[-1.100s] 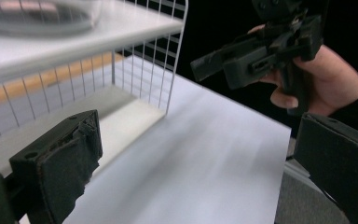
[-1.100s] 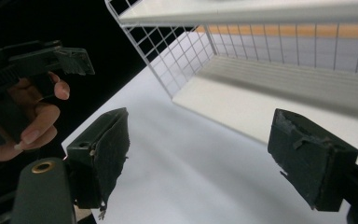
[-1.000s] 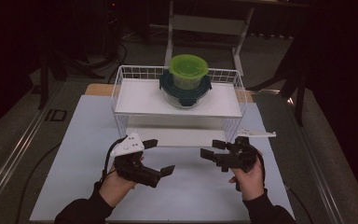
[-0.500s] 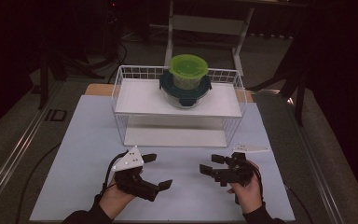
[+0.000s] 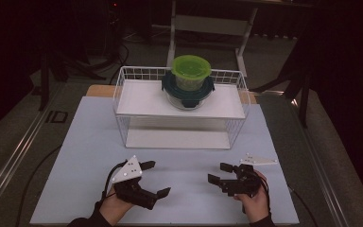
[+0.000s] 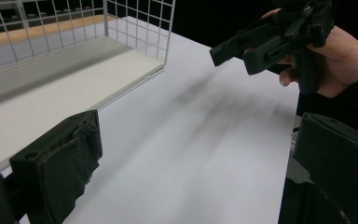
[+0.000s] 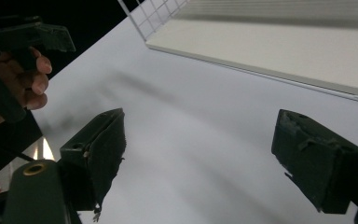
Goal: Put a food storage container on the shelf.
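Both grippers are low at the near edge of the white table [image 5: 90, 142], well apart from the wire rack [image 5: 123, 94] that stands at the far side. The left gripper [image 5: 154, 178] is held with its jaws wide apart and empty; in its own view the two black pads frame only bare table and the corner of the rack's lower shelf [image 6: 74, 88]. The right gripper [image 5: 220, 172] also has its jaws spread and holds nothing, and its jaws point inward, toward the left one. The things nearest to the work are on the upper shelf [image 5: 137, 101] of the rack: a container with a green lid [image 5: 191, 71] sits on top of a wider container with a dark teal lid [image 5: 189, 90], so the two make a small stack near the middle of the shelf, a little to the right. I think this placing is sensible, because the smaller one rests inside the rim of the bigger lid and the wire walls of the rack keep the stack from sliding off. The hands rest close to the person, probably as a neutral position, with the jaws open so that they are ready for a grip. The lower shelf is bare, and a grey three-cornered plate [image 5: 260, 161] on the right gripper shows beside the hand.
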Available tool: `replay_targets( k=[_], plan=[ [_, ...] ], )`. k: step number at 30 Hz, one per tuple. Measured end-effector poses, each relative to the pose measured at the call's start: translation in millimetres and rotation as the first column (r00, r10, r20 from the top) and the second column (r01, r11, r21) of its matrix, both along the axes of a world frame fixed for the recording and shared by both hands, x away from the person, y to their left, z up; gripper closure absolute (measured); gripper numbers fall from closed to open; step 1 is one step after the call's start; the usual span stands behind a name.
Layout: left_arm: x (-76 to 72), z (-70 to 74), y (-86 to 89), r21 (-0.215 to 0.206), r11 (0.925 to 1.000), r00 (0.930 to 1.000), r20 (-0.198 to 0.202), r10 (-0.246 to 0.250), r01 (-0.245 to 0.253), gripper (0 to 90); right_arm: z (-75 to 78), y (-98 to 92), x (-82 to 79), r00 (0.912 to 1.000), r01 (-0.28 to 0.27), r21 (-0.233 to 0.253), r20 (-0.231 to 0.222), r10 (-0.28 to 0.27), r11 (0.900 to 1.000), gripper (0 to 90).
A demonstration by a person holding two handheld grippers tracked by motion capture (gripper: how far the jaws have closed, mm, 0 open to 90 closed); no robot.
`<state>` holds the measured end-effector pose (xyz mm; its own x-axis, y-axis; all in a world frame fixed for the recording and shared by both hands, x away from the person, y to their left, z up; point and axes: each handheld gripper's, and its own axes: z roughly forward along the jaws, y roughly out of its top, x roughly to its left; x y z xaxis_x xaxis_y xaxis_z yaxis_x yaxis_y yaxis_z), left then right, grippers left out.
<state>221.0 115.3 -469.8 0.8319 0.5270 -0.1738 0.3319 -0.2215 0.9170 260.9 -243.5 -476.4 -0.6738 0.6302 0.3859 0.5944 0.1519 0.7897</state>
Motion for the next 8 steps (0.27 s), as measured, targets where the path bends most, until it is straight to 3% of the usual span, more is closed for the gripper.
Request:
replay_targets(
  k=[8],
  plan=[
    [-0.7,-4.9,0.0,-0.01,0.9999,0.9999,-0.016,-0.004,0.004,0.7,-5.7,-3.8,1.9,0.9998,0.022,-0.005,-0.002,-0.022,1.0,17.1]
  ],
)
